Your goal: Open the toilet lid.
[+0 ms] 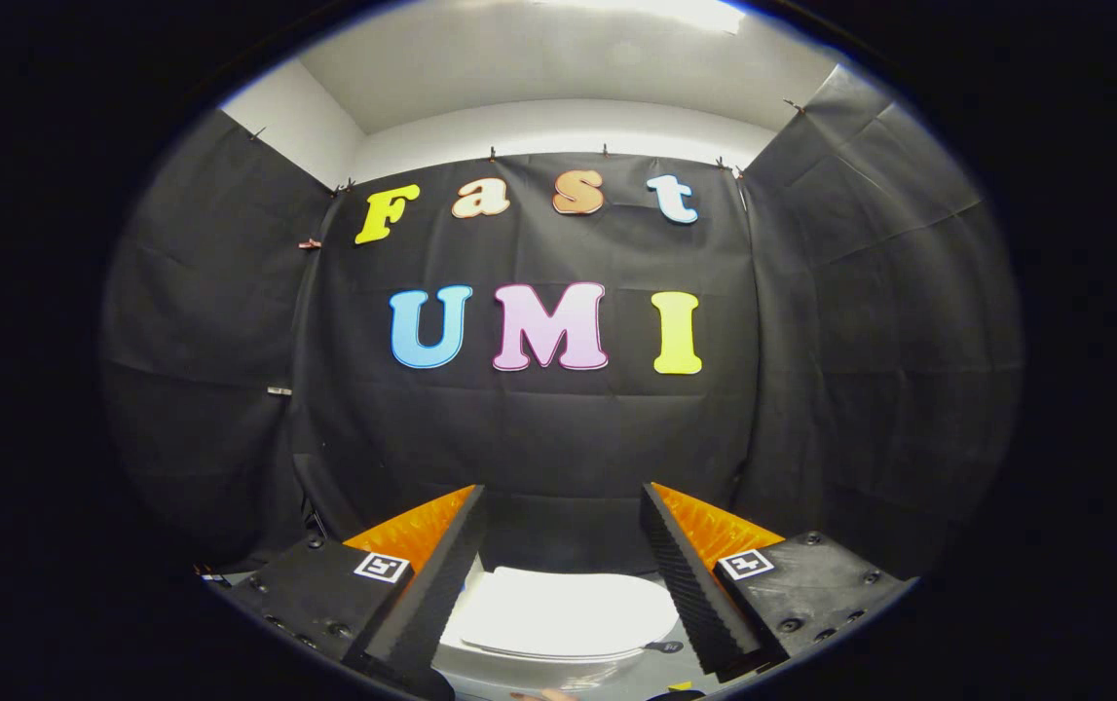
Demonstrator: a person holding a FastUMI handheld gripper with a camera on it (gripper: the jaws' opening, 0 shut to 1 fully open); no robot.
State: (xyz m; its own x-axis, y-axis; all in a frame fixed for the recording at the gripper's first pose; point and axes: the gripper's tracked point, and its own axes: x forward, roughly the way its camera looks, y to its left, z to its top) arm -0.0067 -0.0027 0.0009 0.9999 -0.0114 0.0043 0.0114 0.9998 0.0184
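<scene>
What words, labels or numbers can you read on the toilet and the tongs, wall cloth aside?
Toilet lid: down, plain, no text.
Left square marker and right square marker on the tongs: black-and-white patterns, no letters or numbers.
The tongs are open and hold nothing; the lid lies between their fingers.

The gripper camera rides behind the gripper [563,506], looking level at the booth's black cloth wall [539,428] from well back. Its spread fingers frame the closed toilet lid [568,613], low at bottom centre.
</scene>
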